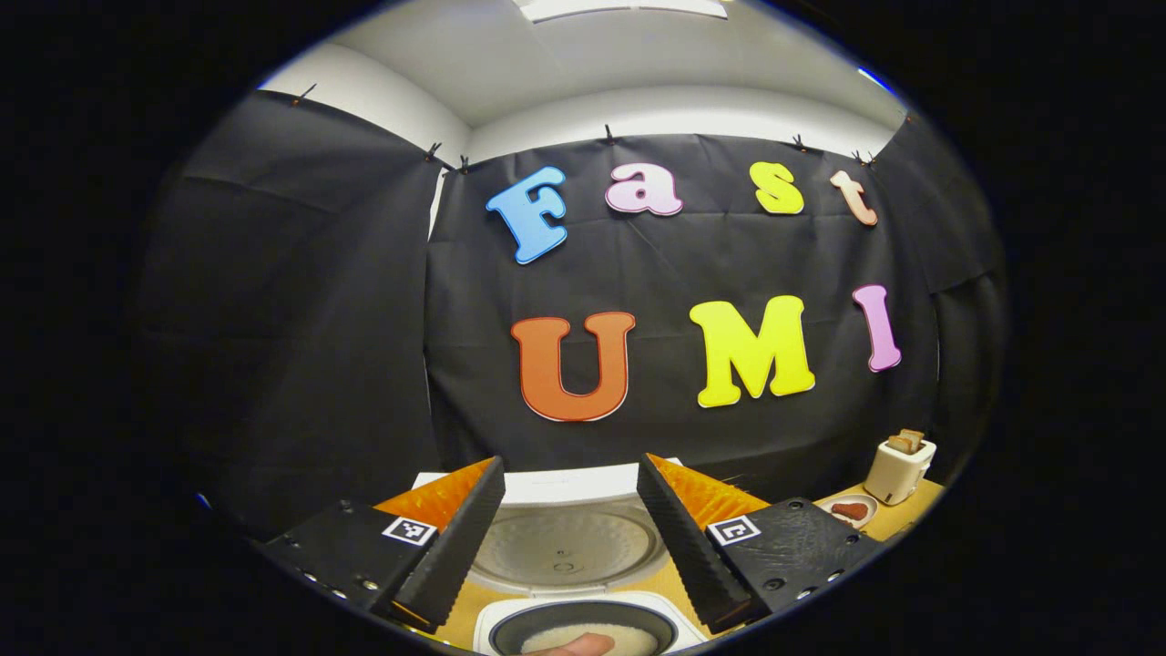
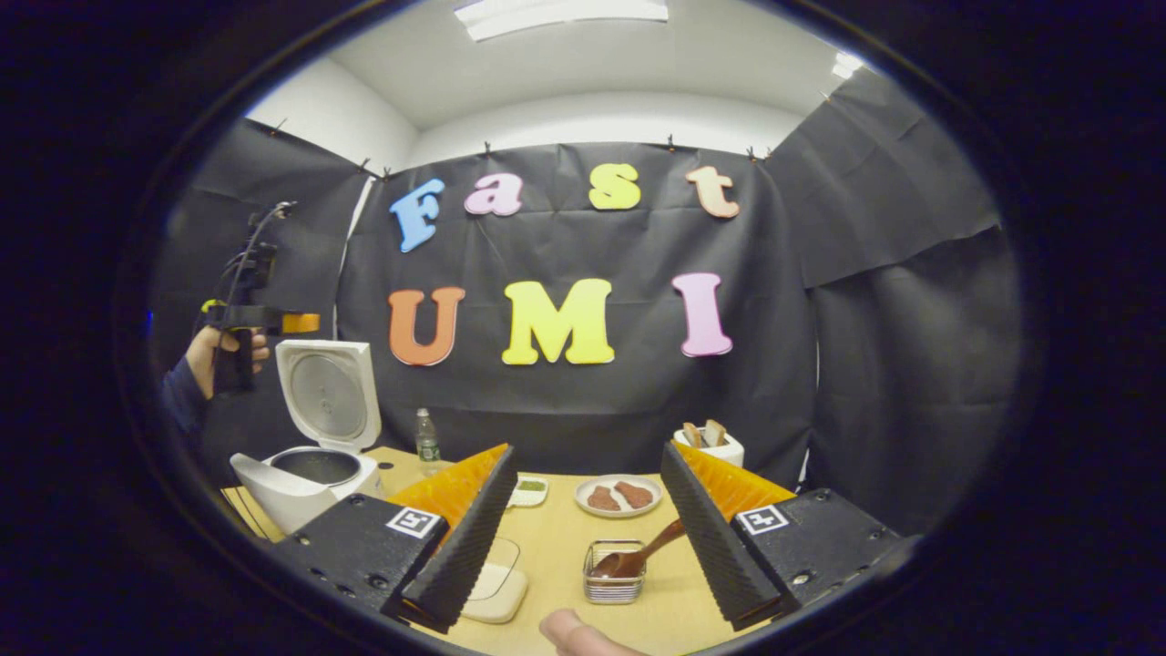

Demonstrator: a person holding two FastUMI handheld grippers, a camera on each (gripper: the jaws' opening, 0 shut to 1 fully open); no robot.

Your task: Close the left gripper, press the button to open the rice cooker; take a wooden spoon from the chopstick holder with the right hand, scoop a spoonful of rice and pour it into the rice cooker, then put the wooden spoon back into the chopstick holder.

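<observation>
The white rice cooker (image 1: pixel 510 620) stands with its lid (image 1: pixel 565 547) raised, right below and ahead of my left gripper (image 1: pixel 569 465), which is open and holds nothing. Something pale lies in the dark inner pot (image 1: pixel 629 618). From the right gripper view the cooker (image 2: pixel 301 483) is at the far left, and a hand holds the left gripper (image 2: pixel 264 319) above it. My right gripper (image 2: pixel 588 451) is open and empty over the table. The wooden spoon (image 2: pixel 638 558) leans in the wire chopstick holder (image 2: pixel 613 588) just ahead of it. A white rice container (image 2: pixel 496 583) lies by its left finger.
On the wooden table (image 2: pixel 565 538) sit a plate of meat pieces (image 2: pixel 619 497), a small dish (image 2: pixel 528 492), a bottle (image 2: pixel 426 437) and a white toaster (image 2: pixel 710 445) near the back wall. The toaster (image 1: pixel 897 469) and plate (image 1: pixel 849 510) are to the cooker's right.
</observation>
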